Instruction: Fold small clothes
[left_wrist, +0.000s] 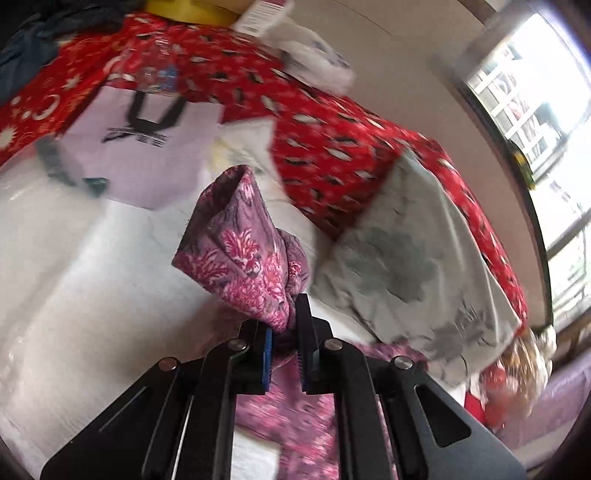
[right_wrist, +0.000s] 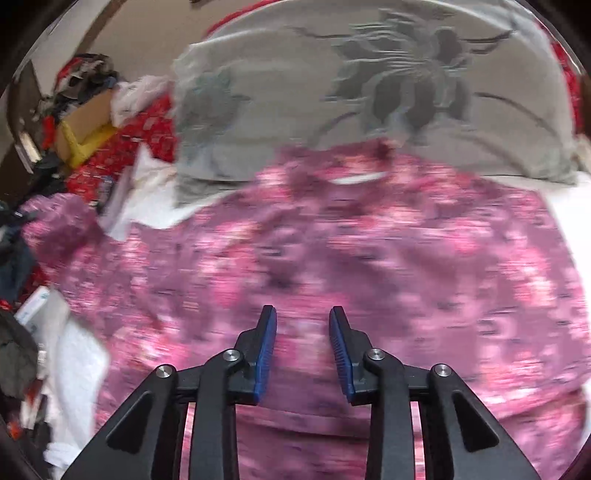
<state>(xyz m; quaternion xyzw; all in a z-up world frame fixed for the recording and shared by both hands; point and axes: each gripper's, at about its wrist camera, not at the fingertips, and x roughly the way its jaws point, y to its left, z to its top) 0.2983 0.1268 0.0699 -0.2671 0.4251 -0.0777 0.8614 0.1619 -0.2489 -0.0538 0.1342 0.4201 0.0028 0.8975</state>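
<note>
A pink and purple floral garment (right_wrist: 332, 251) lies spread over a white sheet (left_wrist: 74, 266). In the left wrist view my left gripper (left_wrist: 286, 325) is shut on a bunched part of the floral garment (left_wrist: 240, 251), which stands up lifted above the sheet. The rest of the cloth hangs below the jaws. In the right wrist view my right gripper (right_wrist: 303, 325) hovers over the middle of the garment. Its blue pads (right_wrist: 267, 354) stand apart with nothing pinched between them. The picture is blurred by motion.
A grey pillow with a dark flower print (right_wrist: 388, 92) lies just beyond the garment. A red patterned cover (left_wrist: 332, 147) lies behind it, with a lilac printed bag (left_wrist: 147, 147) on it. A cardboard box and piled clothes (right_wrist: 85, 110) sit at the far left. A window (left_wrist: 546, 110) is on the right.
</note>
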